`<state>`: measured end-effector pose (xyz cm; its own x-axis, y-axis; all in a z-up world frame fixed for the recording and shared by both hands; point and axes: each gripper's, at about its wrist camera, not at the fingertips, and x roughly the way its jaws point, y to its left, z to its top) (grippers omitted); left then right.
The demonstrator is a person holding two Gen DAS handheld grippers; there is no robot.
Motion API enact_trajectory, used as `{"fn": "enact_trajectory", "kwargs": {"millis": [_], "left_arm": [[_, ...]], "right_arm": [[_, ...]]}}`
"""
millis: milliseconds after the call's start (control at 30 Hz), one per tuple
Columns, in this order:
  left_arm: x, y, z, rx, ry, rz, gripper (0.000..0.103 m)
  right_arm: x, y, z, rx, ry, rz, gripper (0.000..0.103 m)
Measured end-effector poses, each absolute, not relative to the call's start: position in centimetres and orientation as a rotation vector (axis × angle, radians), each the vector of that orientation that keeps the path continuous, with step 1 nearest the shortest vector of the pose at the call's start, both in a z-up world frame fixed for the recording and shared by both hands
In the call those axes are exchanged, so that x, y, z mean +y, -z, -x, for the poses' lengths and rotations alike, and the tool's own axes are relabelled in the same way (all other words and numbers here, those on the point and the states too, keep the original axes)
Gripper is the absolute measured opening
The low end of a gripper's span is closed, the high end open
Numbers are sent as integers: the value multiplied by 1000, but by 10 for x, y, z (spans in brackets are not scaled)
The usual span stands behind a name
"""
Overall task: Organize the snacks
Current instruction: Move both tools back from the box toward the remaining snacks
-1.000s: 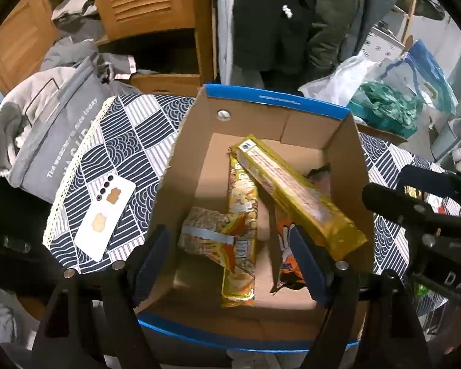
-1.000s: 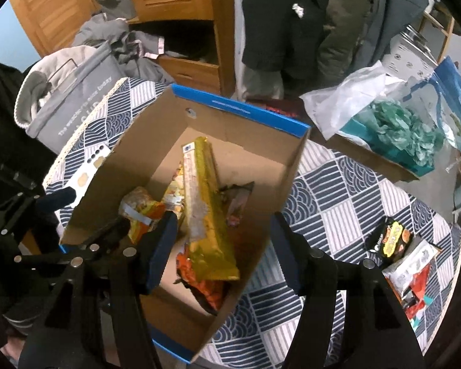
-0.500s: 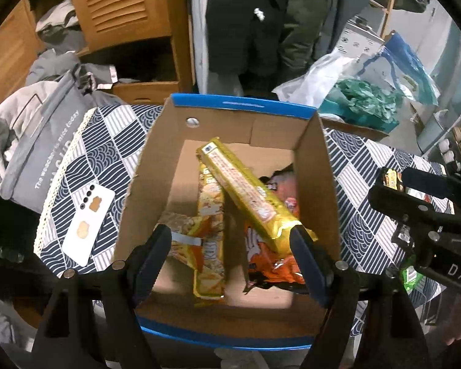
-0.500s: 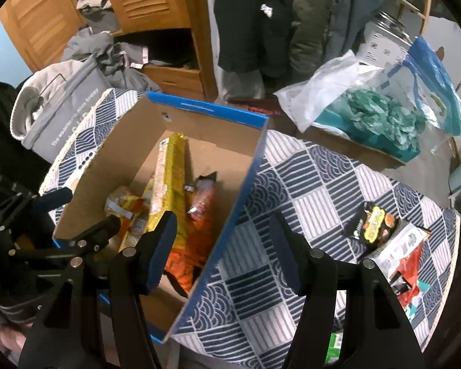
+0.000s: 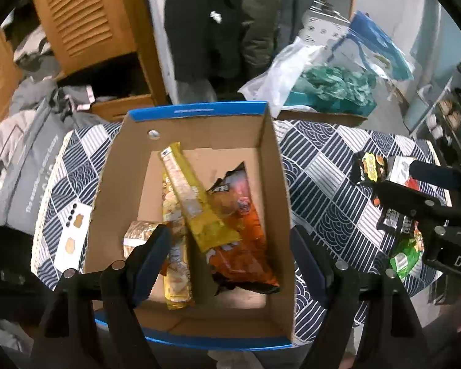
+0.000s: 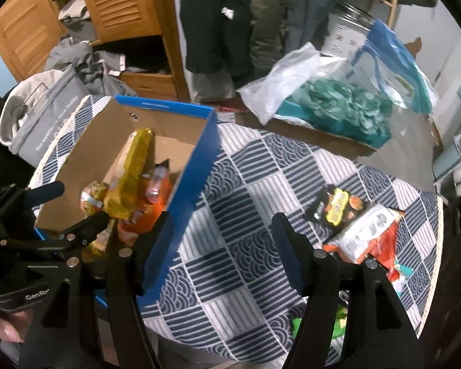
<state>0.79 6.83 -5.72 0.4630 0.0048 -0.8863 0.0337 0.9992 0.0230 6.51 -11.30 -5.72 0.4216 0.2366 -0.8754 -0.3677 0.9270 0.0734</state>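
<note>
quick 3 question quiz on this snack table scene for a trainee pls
1. True or false: the long yellow packet lies inside the cardboard box.
2. Which lies on the tablecloth outside the box: A) orange bag B) black snack packet C) small wrapped bar
3. Is anything between the right gripper pads?

Key: 1 true. 2 B. 3 No, its jaws are opening over bare cloth.

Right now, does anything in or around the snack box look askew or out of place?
Yes. In the cardboard box the long yellow pack lies diagonally, propped across other packets rather than flat. Several snack packets are loose on the tablecloth, outside the box.
</note>
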Motion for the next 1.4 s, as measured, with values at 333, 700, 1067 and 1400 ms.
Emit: {"fn": "enact_trajectory", "kwargs": {"millis": [333, 700, 1067, 1400], "left_arm": [[24, 59, -7, 1088, 78, -132, 81], [-37, 65, -4, 1090, 148, -257, 81], [-91, 91, -4, 1118, 203, -355, 81], [-115, 118, -8, 1153, 241, -374, 81]], "right_arm": [[-157, 64, -51, 1077, -310, 131, 71], [-222, 79, -44, 1113, -202, 53, 77], [-288, 114, -39, 1193, -50, -78, 78], [-315, 151, -32, 1270, 79, -165, 78]]}}
